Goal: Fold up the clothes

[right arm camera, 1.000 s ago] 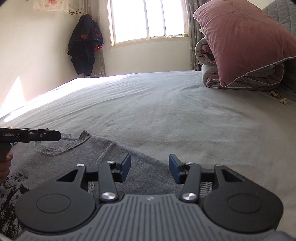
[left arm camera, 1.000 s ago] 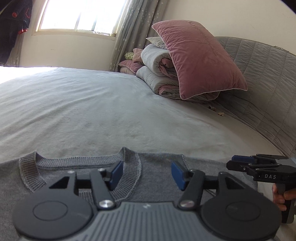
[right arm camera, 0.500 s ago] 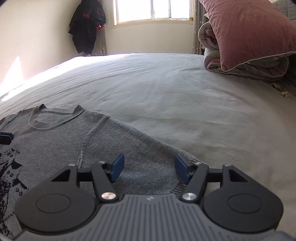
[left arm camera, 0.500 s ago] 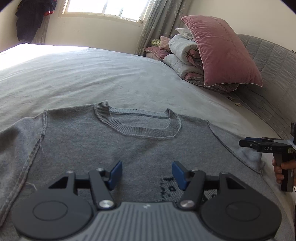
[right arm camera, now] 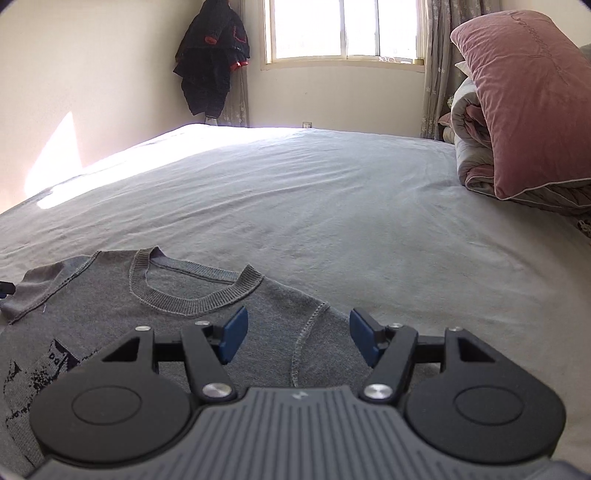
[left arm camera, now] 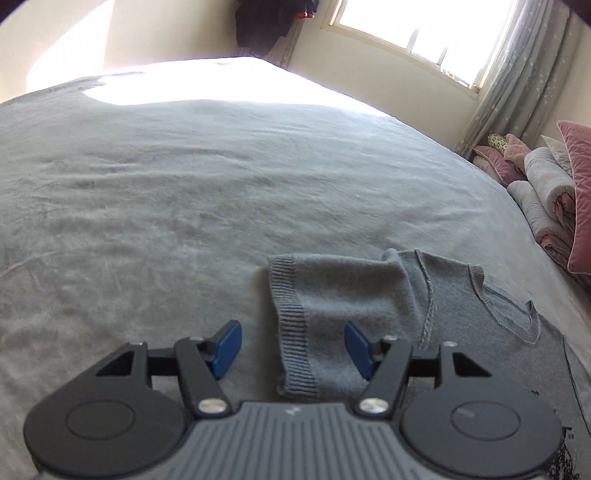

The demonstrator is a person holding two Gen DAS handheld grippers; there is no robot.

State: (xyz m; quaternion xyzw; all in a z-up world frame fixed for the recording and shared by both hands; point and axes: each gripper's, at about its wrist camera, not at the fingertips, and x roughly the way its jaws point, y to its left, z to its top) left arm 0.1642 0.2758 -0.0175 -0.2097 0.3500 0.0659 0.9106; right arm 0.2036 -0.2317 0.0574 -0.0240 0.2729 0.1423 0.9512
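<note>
A grey knitted sweater (right arm camera: pixel 207 332) lies flat on the bed (right arm camera: pixel 332 221), front up, with its ribbed round collar (right arm camera: pixel 192 295) toward the window (right arm camera: pixel 343 29) and a dark printed pattern at about 8 o'clock in the right wrist view. In the left wrist view the sweater's sleeve (left arm camera: pixel 332 295) is folded over, and its ribbed cuff (left arm camera: pixel 291 332) runs from 12 o'clock toward 6 o'clock just ahead of the tool.

The left hand-held gripper (left arm camera: pixel 291 349) has its blue pads spread apart, not pressing on anything; the cuff lies below the gap between them, nearer the right pad. Whether the pads touch the cloth cannot be told.

The right hand-held gripper (right arm camera: pixel 297 338) also stands with its jaws apart and nothing clamped. It hangs over the shoulder seam (right arm camera: pixel 306 332) of the sweater, with the collar at about 10 o'clock from it.

A pink pillow (right arm camera: pixel 524 99) leans on a rolled quilt (right arm camera: pixel 476 147) at 2 o'clock in the right wrist view, well apart from the sweater. A dark jacket (right arm camera: pixel 212 59) hangs at 11 o'clock beside the window
</note>
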